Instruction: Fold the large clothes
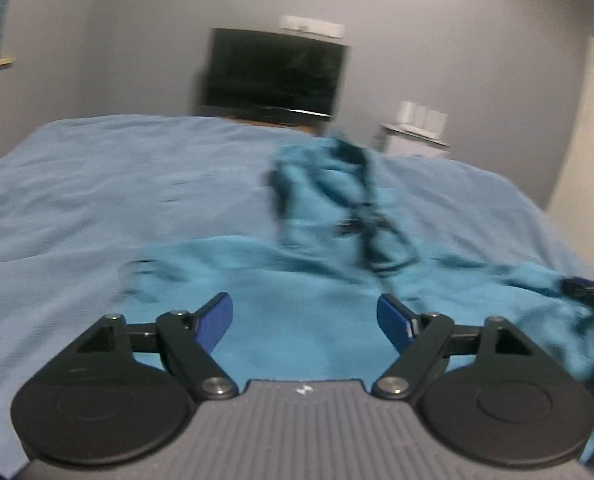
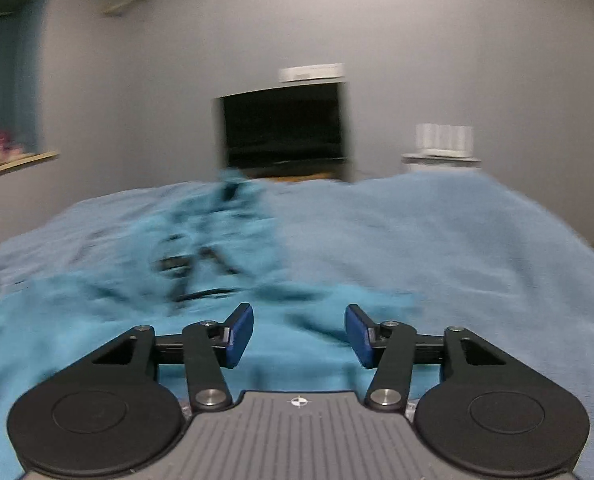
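A teal garment (image 1: 297, 280) with dark trim and cords lies rumpled on a bed with a light blue cover (image 1: 117, 184). In the left wrist view it spreads from under my left gripper (image 1: 305, 320) to the far right, with a bunched ridge running toward the bed's far end. My left gripper is open and empty, just above the cloth. In the right wrist view the garment (image 2: 177, 280) fills the left and middle. My right gripper (image 2: 299, 332) is open and empty above its near part. Both views are blurred.
A dark television (image 1: 273, 74) stands on a low wooden unit against the grey wall beyond the bed. A small white cabinet (image 1: 413, 140) with white containers on top stands to its right. A window sill (image 2: 21, 160) is at the left.
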`<state>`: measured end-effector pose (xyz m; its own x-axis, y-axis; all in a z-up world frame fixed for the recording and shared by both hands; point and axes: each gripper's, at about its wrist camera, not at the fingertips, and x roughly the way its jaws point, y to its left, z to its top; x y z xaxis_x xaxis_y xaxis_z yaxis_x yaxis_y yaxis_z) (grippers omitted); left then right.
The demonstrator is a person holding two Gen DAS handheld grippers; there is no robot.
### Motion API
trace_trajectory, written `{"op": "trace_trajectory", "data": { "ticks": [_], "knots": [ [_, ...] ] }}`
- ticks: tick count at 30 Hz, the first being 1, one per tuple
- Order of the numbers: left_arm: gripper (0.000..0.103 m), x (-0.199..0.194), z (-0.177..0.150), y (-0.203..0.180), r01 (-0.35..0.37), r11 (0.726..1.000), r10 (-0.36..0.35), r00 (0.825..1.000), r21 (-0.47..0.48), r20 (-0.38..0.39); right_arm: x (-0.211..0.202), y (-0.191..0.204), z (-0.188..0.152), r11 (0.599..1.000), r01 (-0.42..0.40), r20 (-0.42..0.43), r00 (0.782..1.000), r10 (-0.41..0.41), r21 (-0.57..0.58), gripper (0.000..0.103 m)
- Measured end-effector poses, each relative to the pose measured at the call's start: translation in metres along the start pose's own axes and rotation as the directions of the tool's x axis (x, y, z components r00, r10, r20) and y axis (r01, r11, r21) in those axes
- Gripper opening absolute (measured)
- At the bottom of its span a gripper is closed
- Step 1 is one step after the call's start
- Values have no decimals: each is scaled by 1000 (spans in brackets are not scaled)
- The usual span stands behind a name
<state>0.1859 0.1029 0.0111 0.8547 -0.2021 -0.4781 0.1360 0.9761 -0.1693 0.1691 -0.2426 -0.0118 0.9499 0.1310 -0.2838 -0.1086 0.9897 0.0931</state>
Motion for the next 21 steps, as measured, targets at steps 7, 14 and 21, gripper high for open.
{"op": "trace_trajectory", "data": {
  "ticks": [7,14,21],
  "knots": [
    [79,59,-36,-69,34,976,-8,992,214,-123,21,58,-12,973,-77,-63,996,64,-218,54],
    [79,105,-56,-42,-127,984,147,974,126,-170,65,50,-33,984,27,-179,982,-59,-177,52],
    [79,101,-48,-20,-202,974,217,964,106,-154,68,17,-39,989,95,-147,983,-112,-113,45]
  ]
}}
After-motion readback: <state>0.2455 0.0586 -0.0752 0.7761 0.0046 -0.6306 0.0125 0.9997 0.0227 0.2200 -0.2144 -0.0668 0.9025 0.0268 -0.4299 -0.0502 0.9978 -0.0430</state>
